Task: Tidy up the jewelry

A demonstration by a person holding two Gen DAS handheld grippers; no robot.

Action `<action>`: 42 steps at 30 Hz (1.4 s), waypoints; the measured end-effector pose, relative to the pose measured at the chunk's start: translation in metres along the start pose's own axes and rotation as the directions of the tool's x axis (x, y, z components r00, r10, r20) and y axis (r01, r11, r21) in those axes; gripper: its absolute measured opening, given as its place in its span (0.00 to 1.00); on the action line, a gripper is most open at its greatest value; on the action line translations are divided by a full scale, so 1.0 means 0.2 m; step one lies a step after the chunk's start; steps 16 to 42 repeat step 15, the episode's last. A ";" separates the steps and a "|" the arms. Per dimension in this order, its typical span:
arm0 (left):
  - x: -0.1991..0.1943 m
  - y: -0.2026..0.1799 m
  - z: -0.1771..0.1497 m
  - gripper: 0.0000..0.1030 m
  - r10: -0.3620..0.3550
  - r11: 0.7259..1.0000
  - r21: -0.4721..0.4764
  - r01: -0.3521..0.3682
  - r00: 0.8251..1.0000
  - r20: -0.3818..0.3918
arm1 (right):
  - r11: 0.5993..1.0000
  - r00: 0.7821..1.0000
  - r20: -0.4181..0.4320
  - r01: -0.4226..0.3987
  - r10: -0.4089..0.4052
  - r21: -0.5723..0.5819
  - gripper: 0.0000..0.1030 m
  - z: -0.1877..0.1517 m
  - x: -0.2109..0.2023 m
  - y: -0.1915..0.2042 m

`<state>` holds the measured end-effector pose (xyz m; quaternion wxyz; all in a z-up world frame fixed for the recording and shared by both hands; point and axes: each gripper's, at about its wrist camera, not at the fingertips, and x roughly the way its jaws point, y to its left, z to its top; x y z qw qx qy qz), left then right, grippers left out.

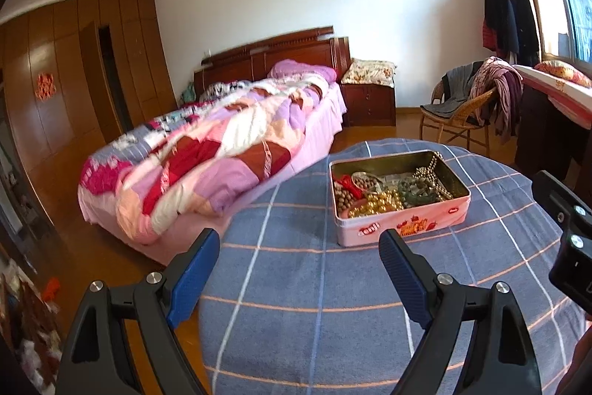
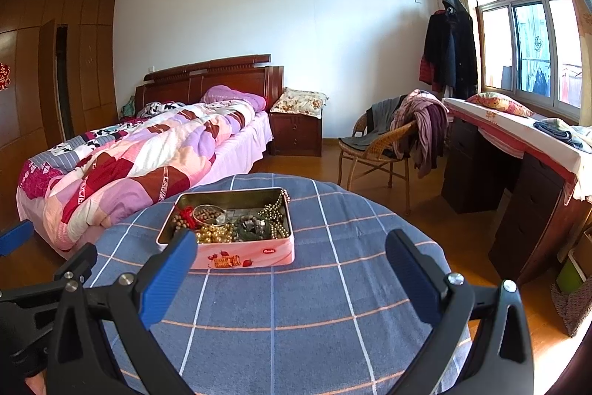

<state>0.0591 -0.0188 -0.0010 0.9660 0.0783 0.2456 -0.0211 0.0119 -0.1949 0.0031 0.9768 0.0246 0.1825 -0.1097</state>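
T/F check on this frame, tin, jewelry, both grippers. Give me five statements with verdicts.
1. The tin sits on the blue checked cloth. True.
2. The tin has its lid on. False: it is open, beads and necklaces showing.
3. The left gripper holds a gold bead necklace. False: its jaws stand wide apart with nothing between them, short of the tin.
4. The right gripper is open and empty. True.
5. A strand of beads drapes up toward the tin's far right corner. True.
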 end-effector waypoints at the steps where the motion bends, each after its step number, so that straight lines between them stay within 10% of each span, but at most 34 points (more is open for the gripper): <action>1: 0.01 0.01 -0.01 0.85 -0.011 1.000 -0.009 0.011 1.000 -0.013 | 1.000 1.000 -0.001 0.001 -0.001 0.000 1.00 0.00 0.00 0.00; 42: 0.12 -0.01 -0.03 0.85 -0.036 0.999 0.004 0.037 0.995 -0.093 | 0.999 0.997 -0.066 0.037 -0.038 -0.005 1.00 -0.04 0.11 -0.03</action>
